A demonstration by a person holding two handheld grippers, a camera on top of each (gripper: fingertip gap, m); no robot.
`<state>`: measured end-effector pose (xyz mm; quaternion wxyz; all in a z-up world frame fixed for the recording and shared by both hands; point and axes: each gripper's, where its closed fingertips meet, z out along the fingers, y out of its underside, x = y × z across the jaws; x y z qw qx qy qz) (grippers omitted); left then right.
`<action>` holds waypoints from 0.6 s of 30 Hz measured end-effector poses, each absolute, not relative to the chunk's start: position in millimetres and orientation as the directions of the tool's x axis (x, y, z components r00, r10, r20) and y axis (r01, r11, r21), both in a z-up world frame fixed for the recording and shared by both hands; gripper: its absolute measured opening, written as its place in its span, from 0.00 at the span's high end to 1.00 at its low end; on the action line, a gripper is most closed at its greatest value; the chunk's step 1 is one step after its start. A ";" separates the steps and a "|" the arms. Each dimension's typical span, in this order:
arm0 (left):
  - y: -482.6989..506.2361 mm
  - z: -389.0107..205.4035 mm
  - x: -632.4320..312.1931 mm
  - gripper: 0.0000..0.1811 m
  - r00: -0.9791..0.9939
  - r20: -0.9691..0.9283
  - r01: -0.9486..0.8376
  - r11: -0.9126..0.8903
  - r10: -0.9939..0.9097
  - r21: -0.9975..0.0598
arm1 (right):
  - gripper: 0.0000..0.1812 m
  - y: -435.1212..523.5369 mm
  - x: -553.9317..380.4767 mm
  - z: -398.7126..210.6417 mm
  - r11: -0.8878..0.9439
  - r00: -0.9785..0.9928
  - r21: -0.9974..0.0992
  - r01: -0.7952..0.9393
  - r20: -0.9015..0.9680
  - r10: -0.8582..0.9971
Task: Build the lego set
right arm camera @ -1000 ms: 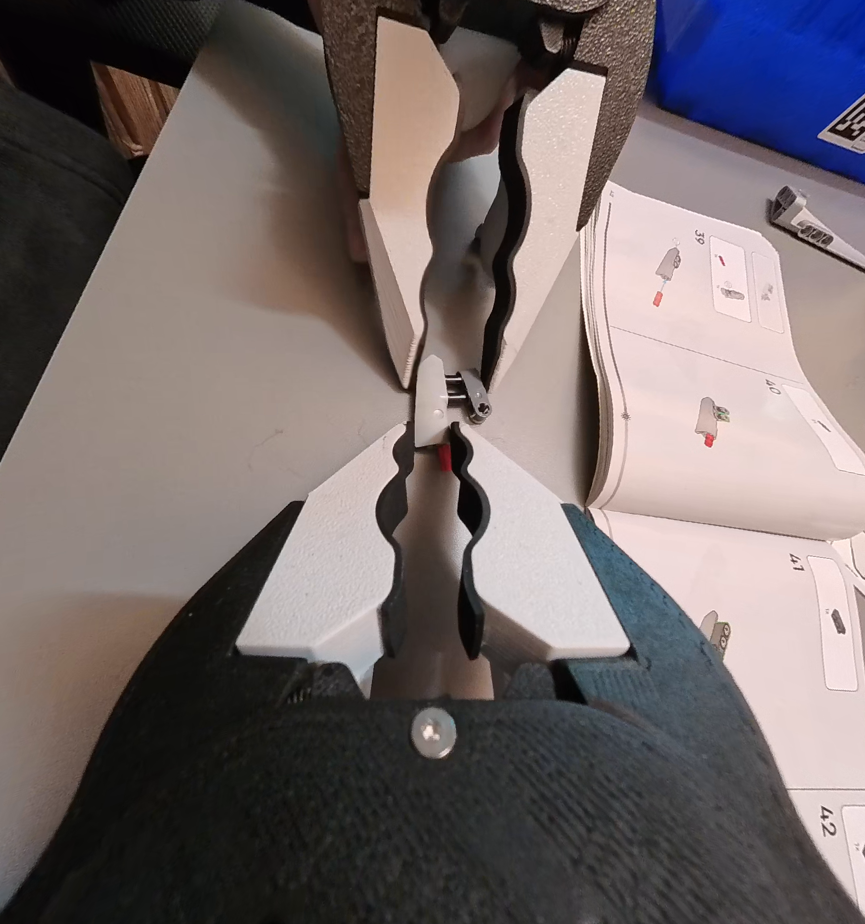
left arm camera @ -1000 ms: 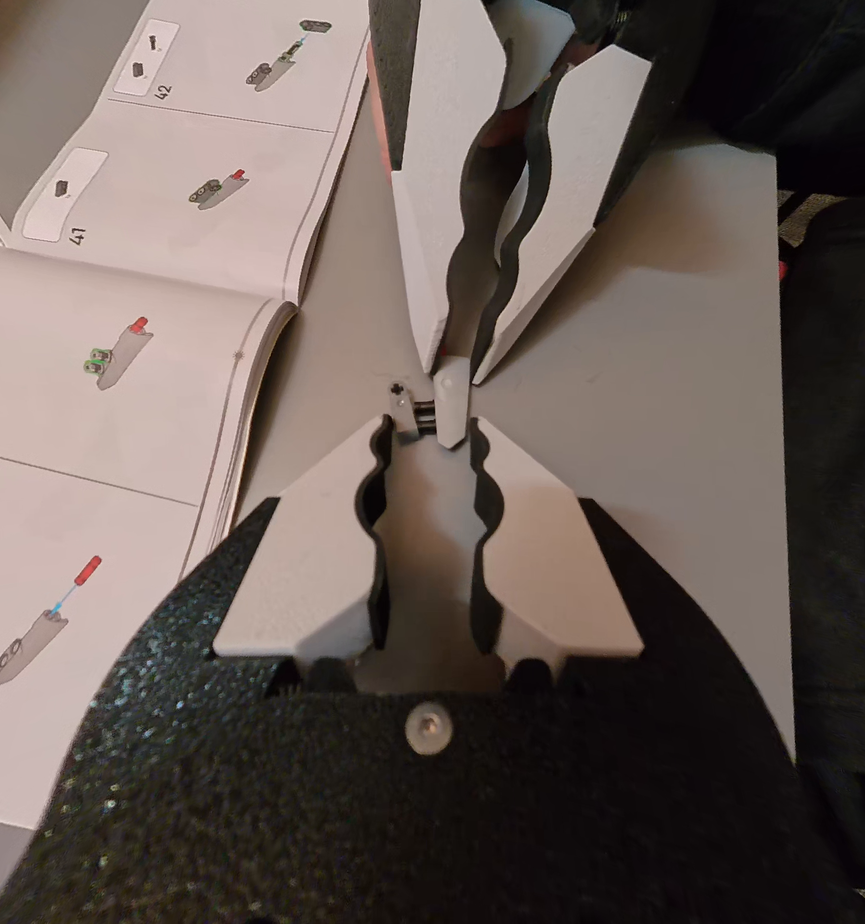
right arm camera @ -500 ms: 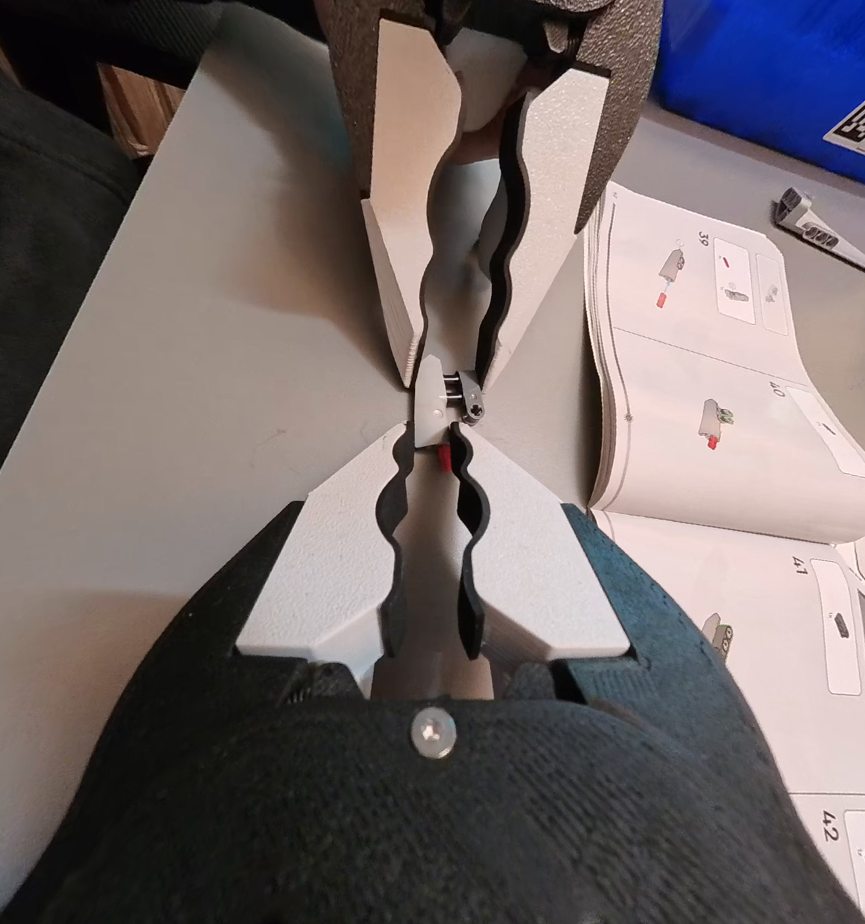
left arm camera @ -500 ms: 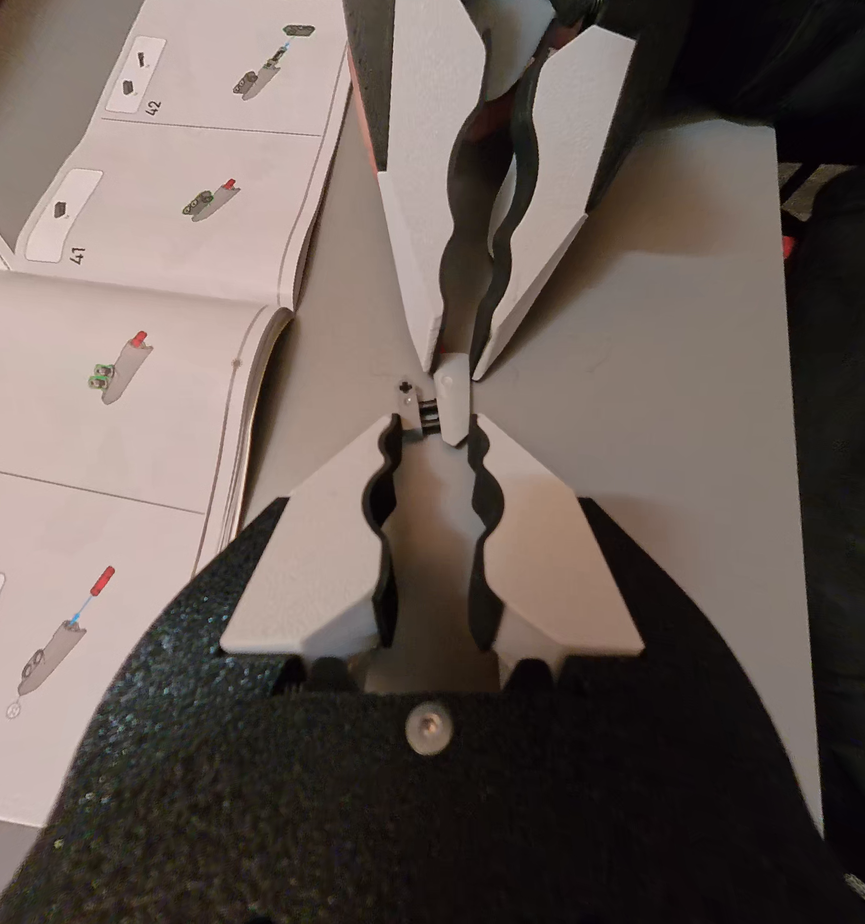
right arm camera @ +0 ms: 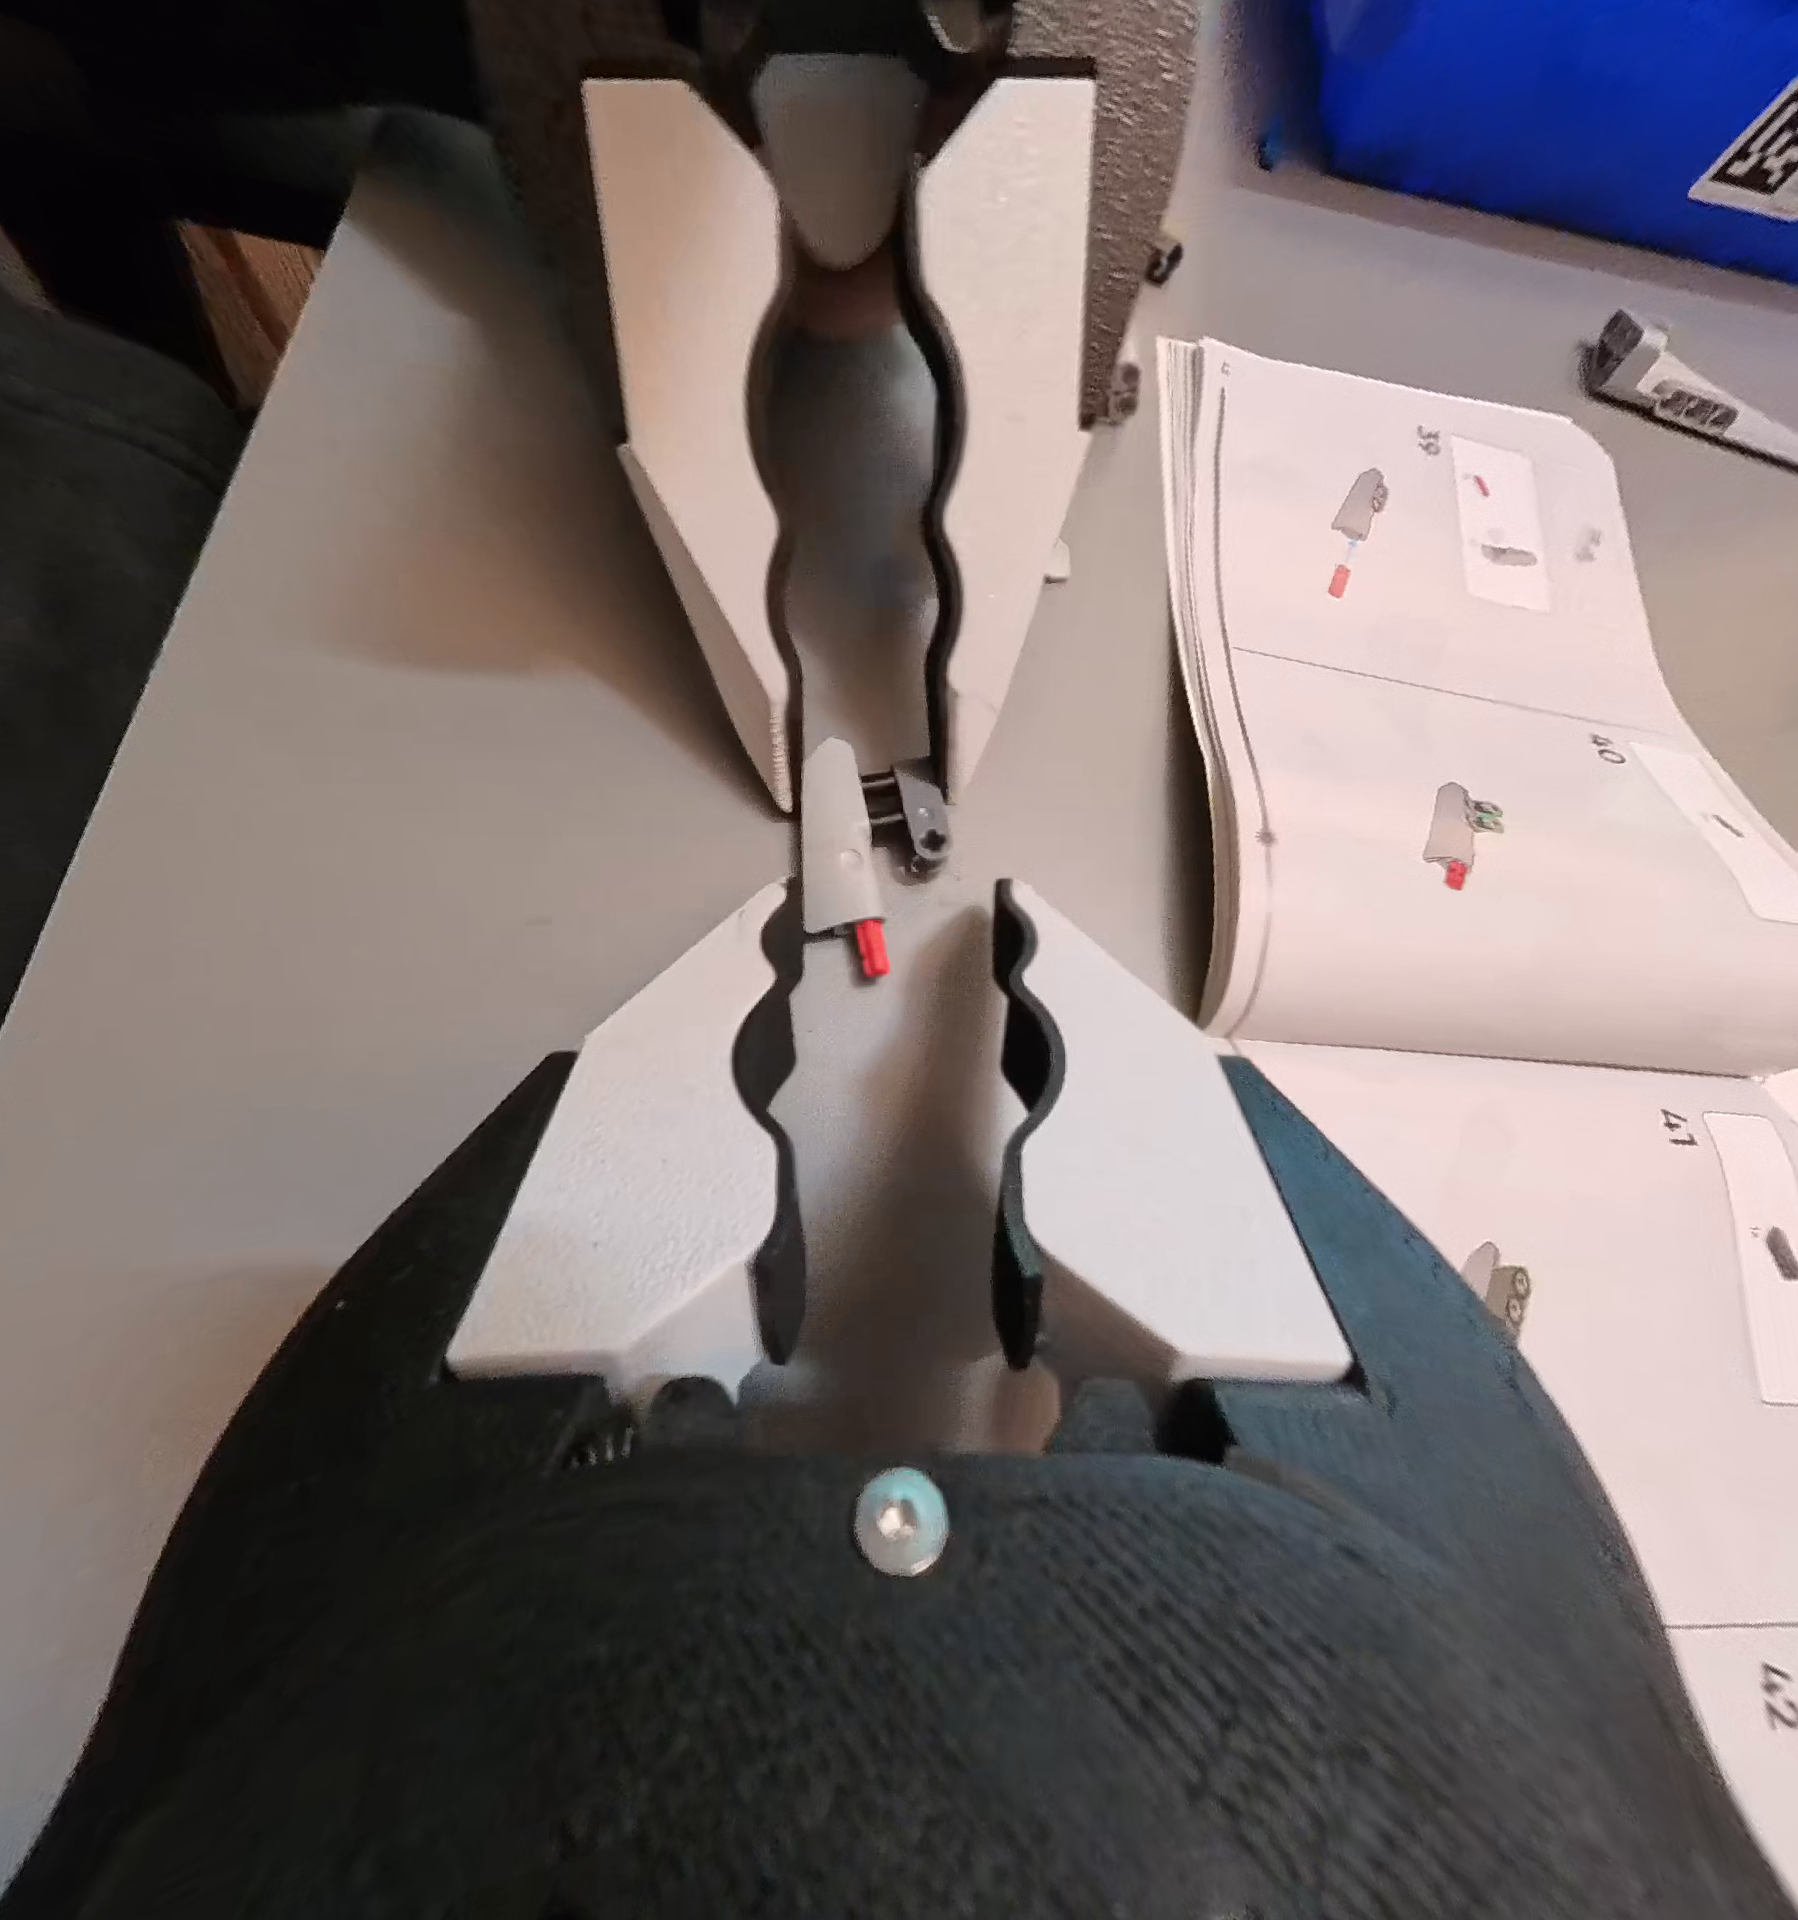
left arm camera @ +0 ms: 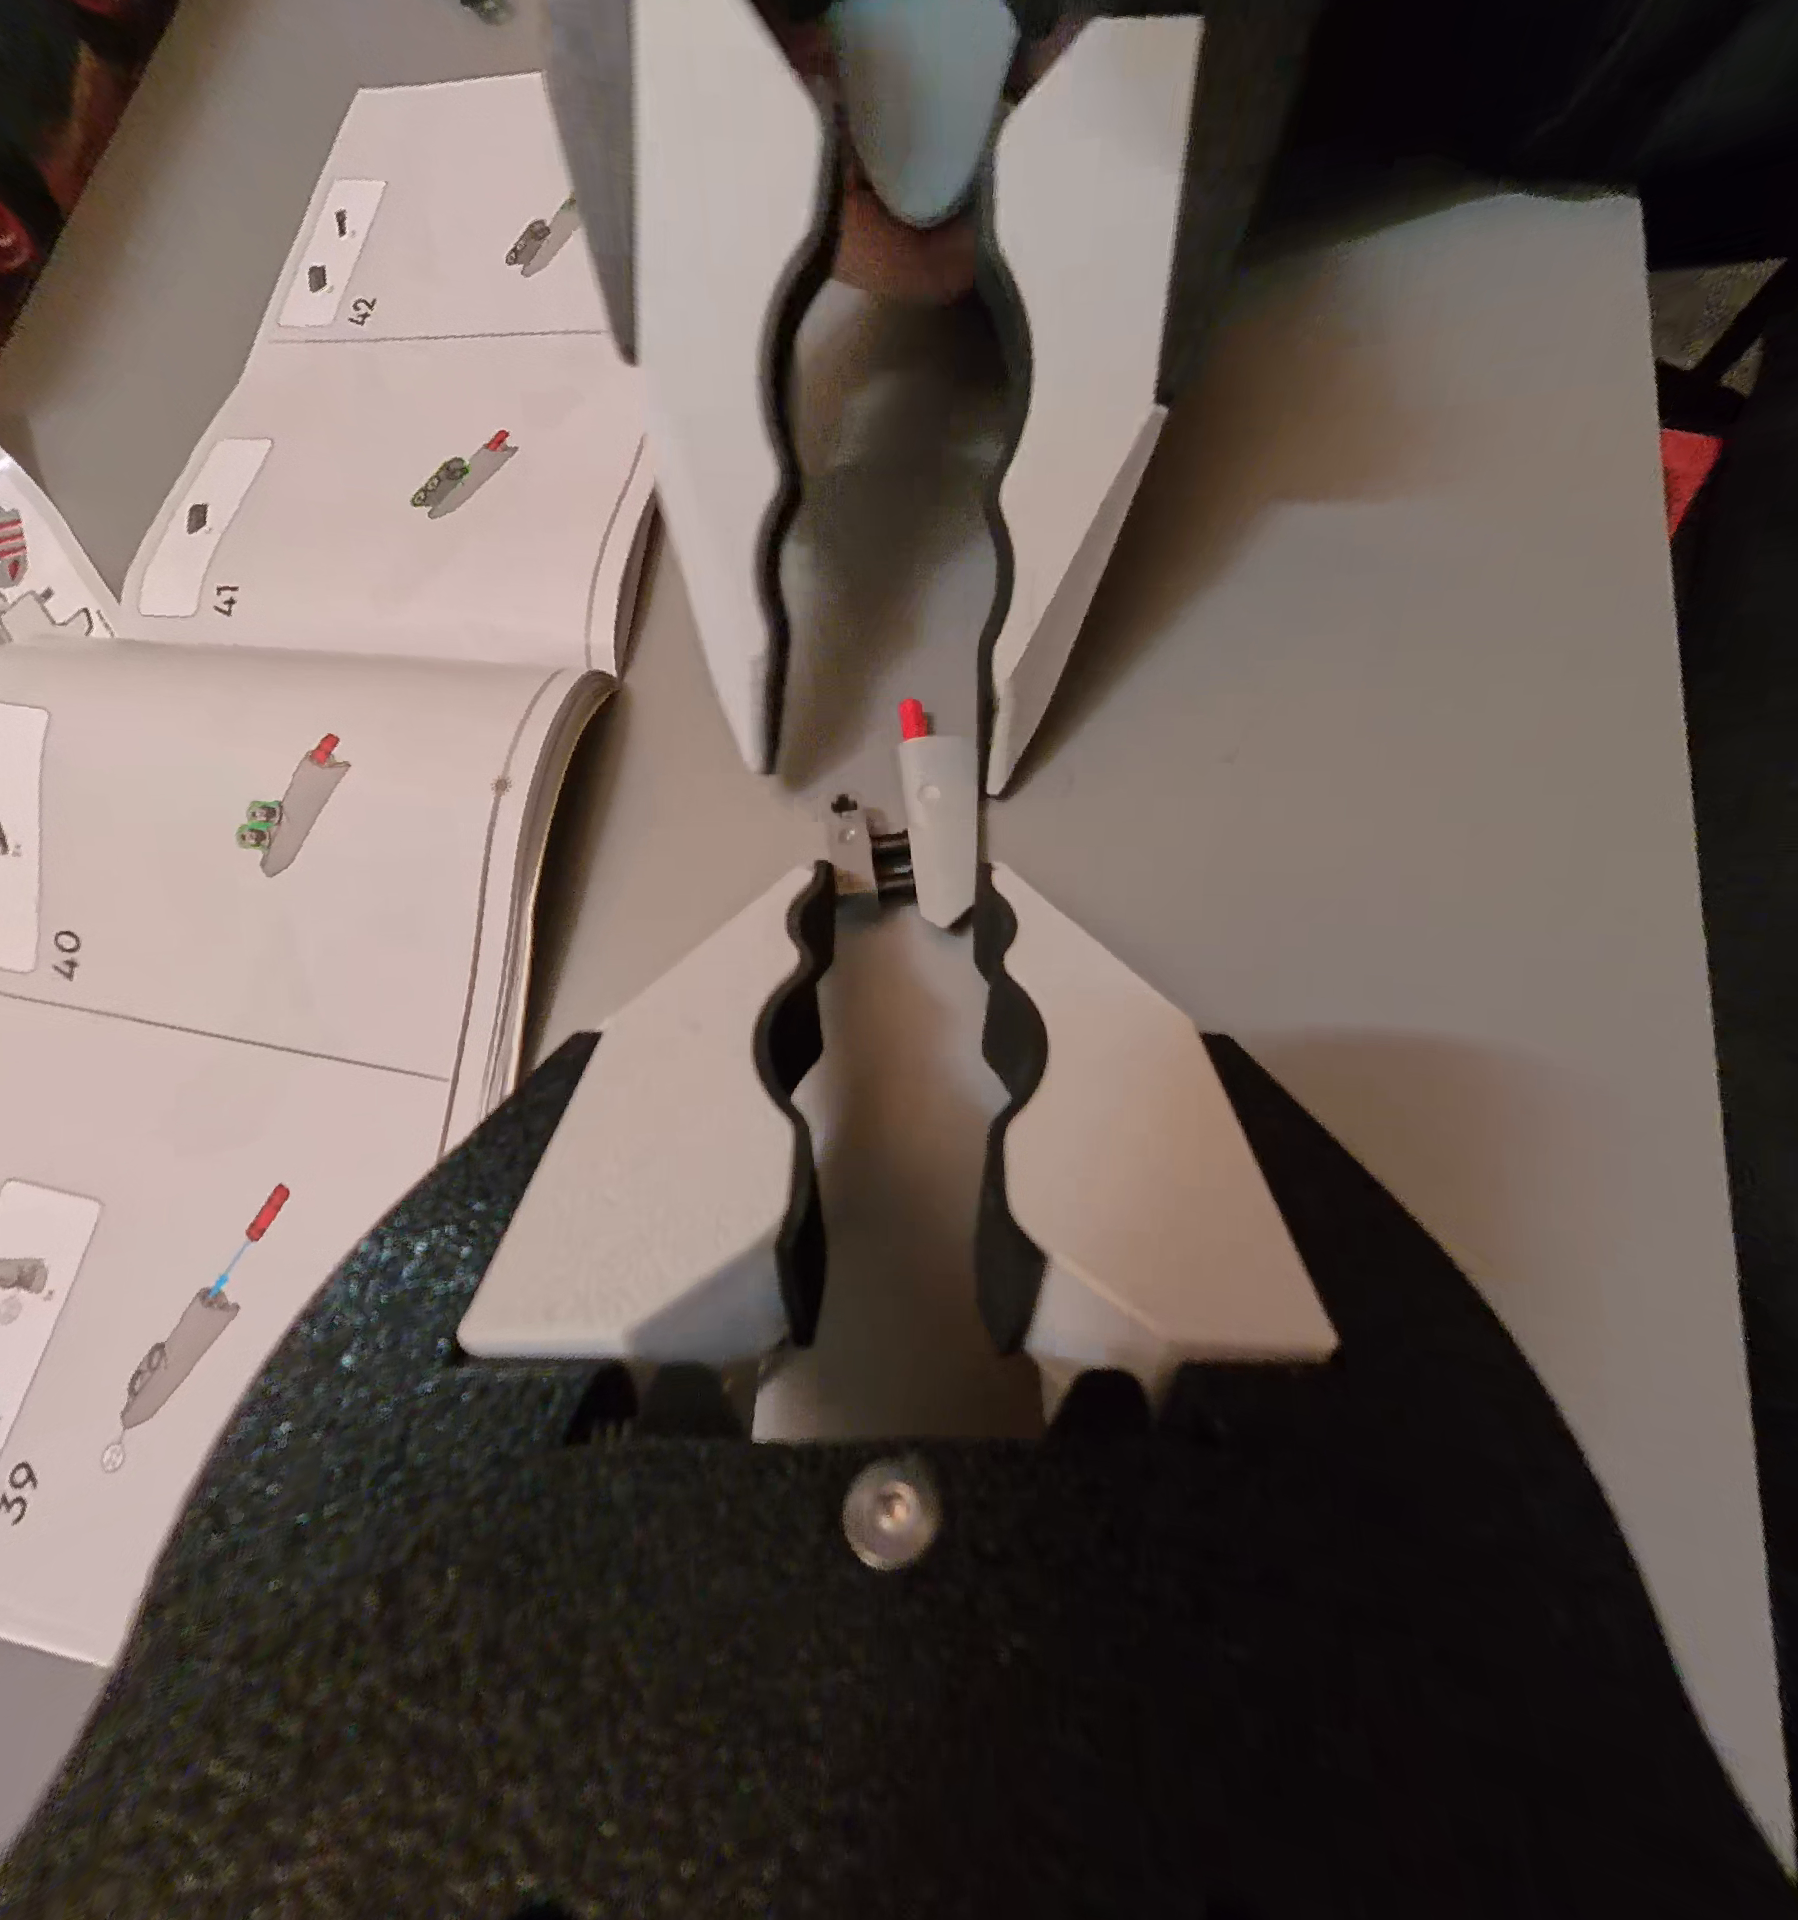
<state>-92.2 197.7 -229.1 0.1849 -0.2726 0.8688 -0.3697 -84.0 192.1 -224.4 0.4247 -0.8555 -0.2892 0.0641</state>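
Observation:
A small lego assembly (left arm camera: 934,821) hangs between my two grippers above the grey table (left arm camera: 1342,831). It is a light grey curved panel with a red pin (left arm camera: 911,717) at one end and a small dark grey connector (left arm camera: 851,836) joined on by black pins. My left gripper (left arm camera: 903,894) is shut on the assembly across the connector and panel. My right gripper (right arm camera: 890,904) is open, its jaws on either side of the red pin (right arm camera: 871,951). The assembly also shows in the right wrist view (right arm camera: 838,831).
An open instruction booklet (left arm camera: 251,831) lies left of the grippers in the left wrist view and also shows in the right wrist view (right arm camera: 1446,727). Beyond it are a grey wedge piece (right arm camera: 1705,416) and a blue bin (right arm camera: 1549,104). The table edge (left arm camera: 1664,727) is close. The tips of both grippers are at nearly the same place.
My right gripper has opened and let go of the panel end with the red pin. My left gripper still holds the assembly in the same place.

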 end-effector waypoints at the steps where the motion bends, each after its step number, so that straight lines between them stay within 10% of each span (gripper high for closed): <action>1: 197.0 -229.1 -93.0 0.86 -0.787 -0.125 -0.329 0.582 -0.604 -0.743 | 0.77 193.5 -83.9 -224.5 -0.474 0.823 -0.765 0.437 0.127 0.553; 18: 198.0 -229.4 -91.6 0.86 -0.796 -0.147 -0.305 0.598 -0.588 -0.741 | 0.85 201.2 -97.0 -226.9 -0.470 0.780 -0.760 0.449 0.076 0.621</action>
